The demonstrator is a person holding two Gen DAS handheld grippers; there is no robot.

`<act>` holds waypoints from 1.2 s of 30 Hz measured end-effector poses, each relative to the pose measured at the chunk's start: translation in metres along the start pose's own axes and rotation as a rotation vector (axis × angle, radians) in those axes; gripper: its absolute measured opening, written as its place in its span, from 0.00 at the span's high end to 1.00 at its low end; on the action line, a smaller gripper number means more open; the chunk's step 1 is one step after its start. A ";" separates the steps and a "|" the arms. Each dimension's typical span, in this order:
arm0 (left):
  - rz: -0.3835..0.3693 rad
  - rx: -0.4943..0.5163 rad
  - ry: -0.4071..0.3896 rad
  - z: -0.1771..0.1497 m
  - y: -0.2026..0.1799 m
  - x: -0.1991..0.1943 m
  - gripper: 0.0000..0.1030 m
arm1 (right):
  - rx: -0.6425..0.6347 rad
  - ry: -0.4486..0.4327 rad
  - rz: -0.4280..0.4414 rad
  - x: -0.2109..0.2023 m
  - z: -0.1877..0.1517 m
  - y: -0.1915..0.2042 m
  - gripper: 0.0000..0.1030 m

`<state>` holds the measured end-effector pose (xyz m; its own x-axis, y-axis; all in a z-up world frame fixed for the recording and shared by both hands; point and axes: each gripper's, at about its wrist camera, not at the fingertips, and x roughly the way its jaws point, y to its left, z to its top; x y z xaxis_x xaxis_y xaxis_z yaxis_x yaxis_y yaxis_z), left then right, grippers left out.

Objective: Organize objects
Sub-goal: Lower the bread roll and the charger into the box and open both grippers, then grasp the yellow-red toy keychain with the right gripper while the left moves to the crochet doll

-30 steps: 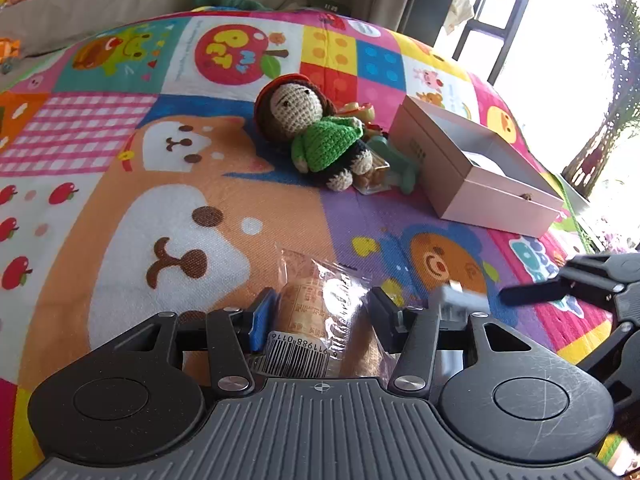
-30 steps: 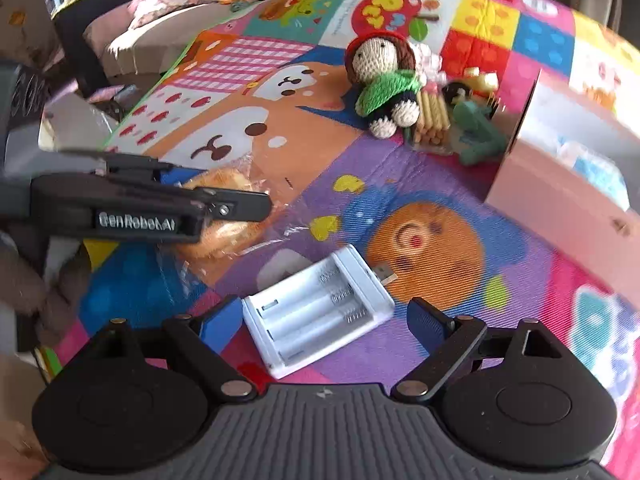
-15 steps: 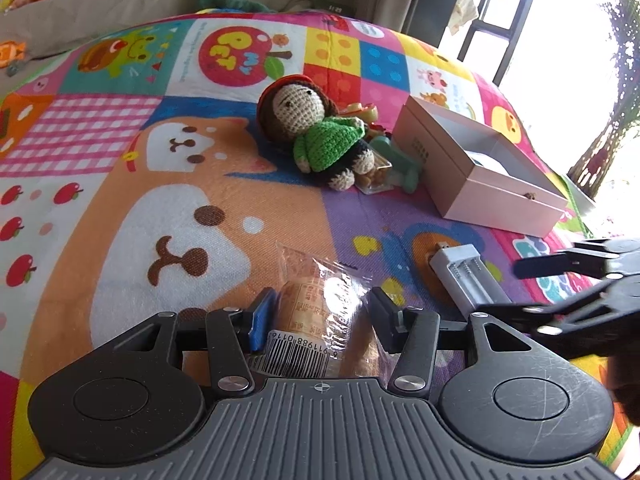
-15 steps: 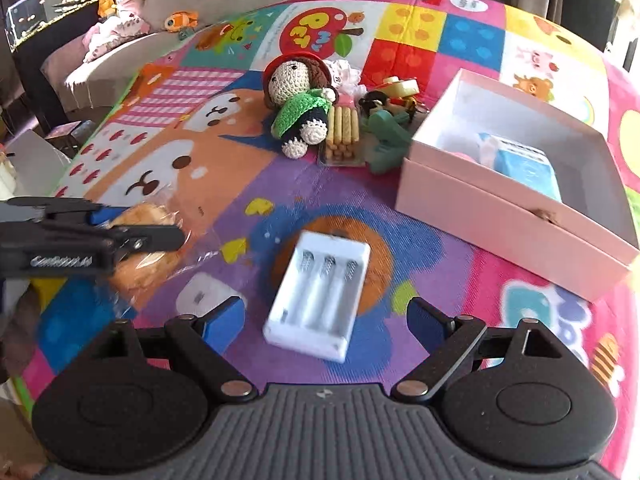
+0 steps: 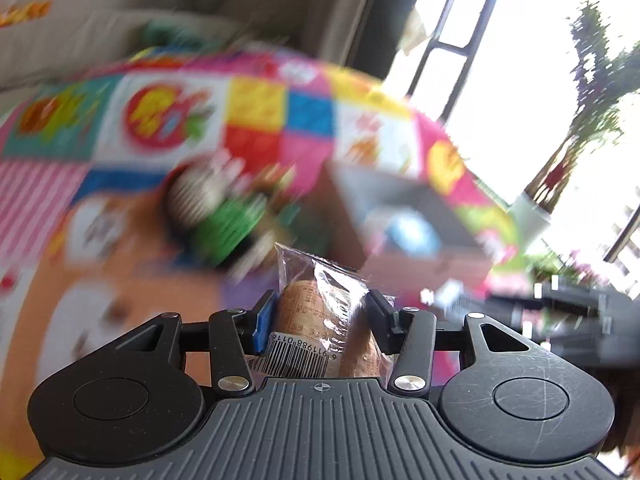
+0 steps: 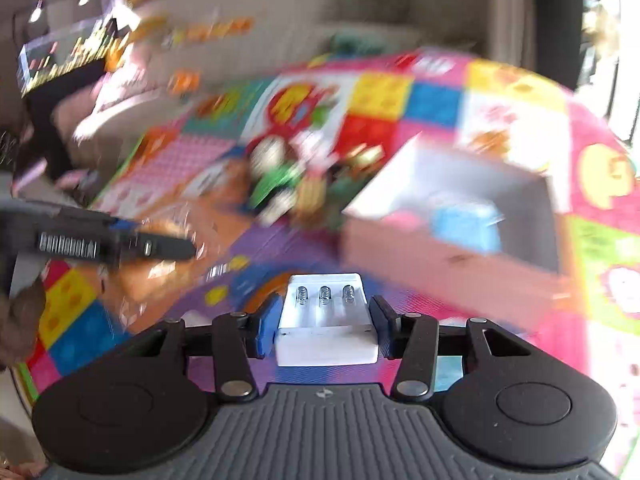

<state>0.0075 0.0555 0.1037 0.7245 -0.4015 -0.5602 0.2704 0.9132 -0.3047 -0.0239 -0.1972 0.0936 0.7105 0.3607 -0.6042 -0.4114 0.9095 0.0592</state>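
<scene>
Colourful patchwork play mat (image 5: 256, 120), window behind, all blurred. Left view: left tongs (image 5: 320, 320) clamped on wrapped bread roll (image 5: 316, 312), clear of the mat. Right view: right tongs (image 6: 326, 320), jaws just closed, pinch the white battery charger (image 6: 326, 320). Pink box (image 6: 452, 268) open, blue item inside. Crochet doll (image 6: 280, 176) and small toys not yet boxed; early stage.

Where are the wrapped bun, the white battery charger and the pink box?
wrapped bun (image 5: 320, 312), left wrist view, its wrapper front.
white battery charger (image 6: 326, 320), right wrist view, its open tray.
pink box (image 6: 440, 268), right wrist view, its near wall.
</scene>
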 end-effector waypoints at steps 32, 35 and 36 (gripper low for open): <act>-0.140 0.020 0.000 0.015 -0.064 0.111 0.49 | 0.262 -0.113 -0.201 0.045 0.014 -0.124 0.46; -0.107 -0.003 0.041 0.009 -0.062 0.138 0.53 | 0.273 -0.111 -0.208 0.033 0.008 -0.122 0.43; -0.101 -0.024 0.049 0.008 -0.059 0.145 0.54 | 0.264 -0.115 -0.216 0.027 0.007 -0.120 0.41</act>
<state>0.1016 -0.0556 0.0471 0.6625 -0.4947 -0.5625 0.3248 0.8664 -0.3794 0.0488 -0.2949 0.0754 0.8308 0.1619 -0.5325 -0.0941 0.9838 0.1523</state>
